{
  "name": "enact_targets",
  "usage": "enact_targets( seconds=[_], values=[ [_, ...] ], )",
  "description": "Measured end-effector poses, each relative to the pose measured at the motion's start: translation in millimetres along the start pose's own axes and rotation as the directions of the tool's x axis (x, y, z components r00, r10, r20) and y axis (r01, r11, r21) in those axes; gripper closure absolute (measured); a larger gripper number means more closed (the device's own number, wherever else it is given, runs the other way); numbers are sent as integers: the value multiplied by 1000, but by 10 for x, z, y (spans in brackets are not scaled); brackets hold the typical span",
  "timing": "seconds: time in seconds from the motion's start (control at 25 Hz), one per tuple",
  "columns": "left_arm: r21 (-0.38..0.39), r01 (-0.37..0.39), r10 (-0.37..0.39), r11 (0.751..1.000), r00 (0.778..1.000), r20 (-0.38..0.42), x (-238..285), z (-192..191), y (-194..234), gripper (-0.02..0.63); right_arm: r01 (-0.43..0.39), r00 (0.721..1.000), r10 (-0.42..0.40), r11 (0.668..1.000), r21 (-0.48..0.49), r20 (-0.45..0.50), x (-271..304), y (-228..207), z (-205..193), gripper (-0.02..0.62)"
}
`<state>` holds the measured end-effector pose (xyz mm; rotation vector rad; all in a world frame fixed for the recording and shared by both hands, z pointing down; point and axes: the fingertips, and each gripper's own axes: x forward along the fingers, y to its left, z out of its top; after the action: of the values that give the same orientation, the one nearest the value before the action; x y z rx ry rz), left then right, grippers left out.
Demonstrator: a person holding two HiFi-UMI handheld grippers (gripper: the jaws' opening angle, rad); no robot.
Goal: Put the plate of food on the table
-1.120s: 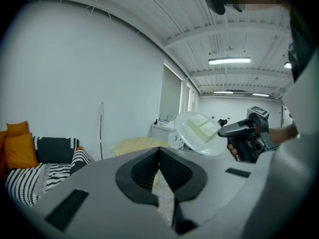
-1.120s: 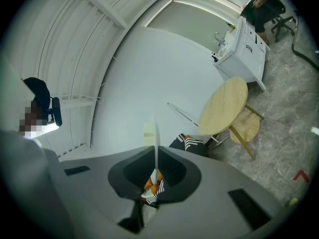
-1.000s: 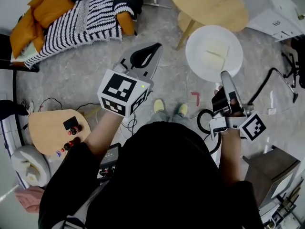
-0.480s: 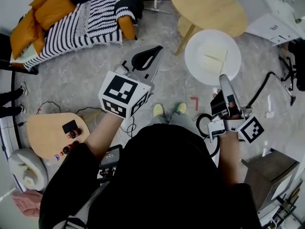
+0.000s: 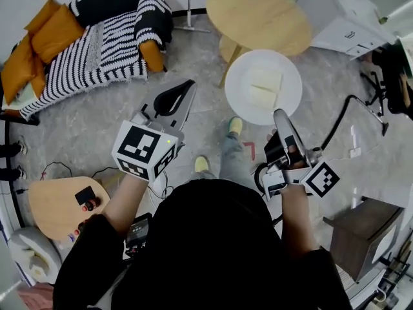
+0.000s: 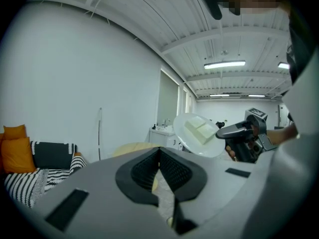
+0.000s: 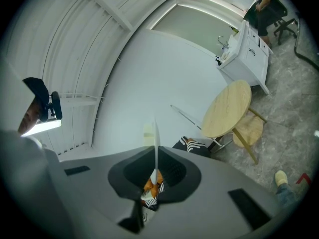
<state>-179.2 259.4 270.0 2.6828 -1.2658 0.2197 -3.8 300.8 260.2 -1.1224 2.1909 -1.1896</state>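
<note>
A: Where is the plate?

B: The white plate is up in the air, not on the table. The right gripper has it by the rim at the plate's 5 o'clock. Two pale slabs of food lie side by side in its middle.

A: How do the jaws stand?

B: The right jaws are narrow and clamped on the rim. In the right gripper view the plate shows edge-on, as a thin white line between the pads. The left gripper has its jaws pressed together with nothing between them. It hangs at the plate's 9 o'clock, well apart from it.

A: And the table?

B: The round wooden table is at the plate's 12 o'clock. In the head view the plate's far rim meets the table's near edge. A striped sofa with orange cushions is off at 10 o'clock.
</note>
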Motion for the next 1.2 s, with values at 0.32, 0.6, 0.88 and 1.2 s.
enact_targets(
  seconds=[0.32, 0.6, 0.88, 1.2],
  values=[
    [28, 12, -12, 1000, 1000, -10, 323, 131, 59, 598, -12, 1000, 11, 1000, 13, 24, 163, -176, 247, 577],
    [38, 32, -32, 999, 999, -8, 809, 255, 160, 598, -5, 999, 4, 1000, 18, 47, 361, -433, 584, 577],
    [55, 25, -25, 998, 1000, 8, 792, 245, 162, 598, -8, 999, 8, 1000, 0, 44, 350, -501, 553, 577],
    [24, 31, -30, 999, 999, -38, 1537, 302, 333, 598, 14, 1000, -15, 999, 32, 22, 734, -938, 1097, 577]
  ],
)
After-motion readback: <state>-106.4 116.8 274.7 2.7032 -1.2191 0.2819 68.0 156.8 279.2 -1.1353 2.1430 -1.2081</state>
